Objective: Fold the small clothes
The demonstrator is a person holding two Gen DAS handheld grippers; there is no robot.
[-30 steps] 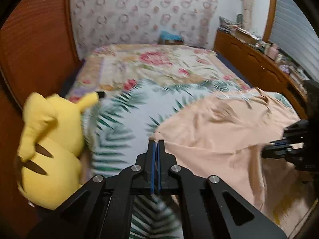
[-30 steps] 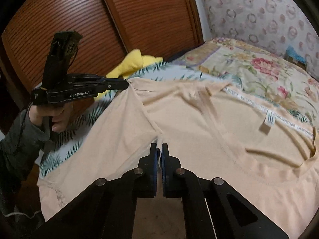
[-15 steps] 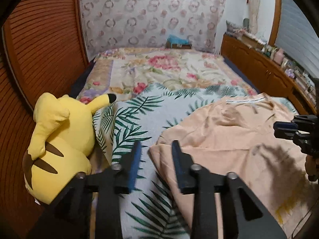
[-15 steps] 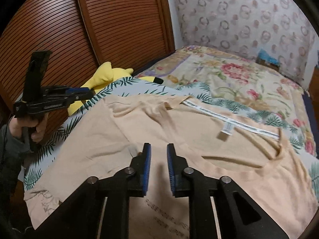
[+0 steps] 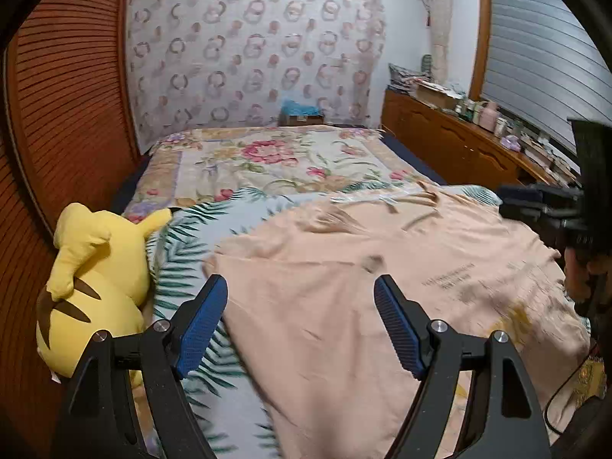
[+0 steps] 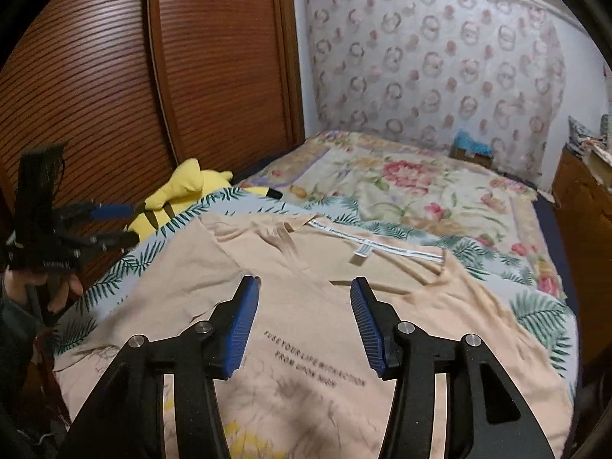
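A peach T-shirt (image 5: 344, 267) (image 6: 306, 267) with dark printed lettering lies spread on the bed, neck and white label toward the far side. My left gripper (image 5: 300, 287) hovers above the shirt's left edge, jaws opening wide, nothing between the blue pads. Above the shirt's middle my right gripper (image 6: 304, 287) hangs, jaws also opening and bare. The right wrist view shows the left gripper (image 6: 111, 222) at the left edge in a hand; the left wrist view shows the right gripper (image 5: 535, 206) at the right edge.
A yellow plush toy (image 5: 88, 287) (image 6: 183, 191) sits at the bed's left side against a brown slatted wardrobe (image 6: 114, 95). A palm-leaf sheet (image 5: 183, 252) and floral blanket (image 5: 267, 160) cover the bed. A wooden dresser (image 5: 459, 145) with clutter runs along the right wall.
Both grippers let go of the shirt, opened from shut, and drew back and up. The shirt dropped flat onto the bed.
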